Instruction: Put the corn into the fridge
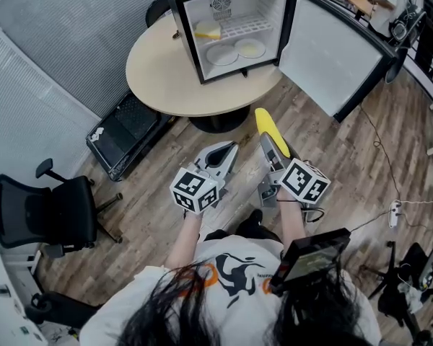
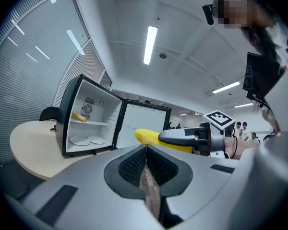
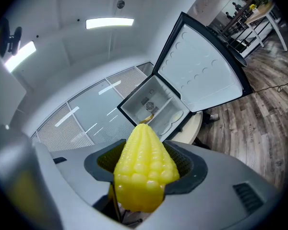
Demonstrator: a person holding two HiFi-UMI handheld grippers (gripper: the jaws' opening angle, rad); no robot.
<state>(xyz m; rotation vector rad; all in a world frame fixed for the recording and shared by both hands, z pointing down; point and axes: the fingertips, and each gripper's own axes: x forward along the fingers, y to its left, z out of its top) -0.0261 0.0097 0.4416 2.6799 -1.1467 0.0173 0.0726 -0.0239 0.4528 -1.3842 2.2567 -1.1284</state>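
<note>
A yellow corn cob (image 1: 269,129) sticks forward out of my right gripper (image 1: 275,148), whose jaws are shut on its lower half. In the right gripper view the corn (image 3: 144,169) fills the gap between the pads, tip up. My left gripper (image 1: 229,150) hangs beside it on the left, jaws shut with nothing in them (image 2: 145,150). Ahead, the small black fridge (image 1: 190,31) stands on a round beige table (image 1: 162,74) with its door (image 1: 332,56) swung wide to the right. Both grippers are over the wooden floor, short of the table.
Inside the fridge a yellow item (image 1: 208,29) lies on the shelf and two white plates (image 1: 222,54) on the bottom. A black crate (image 1: 126,132) sits on the floor left of the table, an office chair (image 1: 43,211) further left, a cable and power strip (image 1: 395,211) right.
</note>
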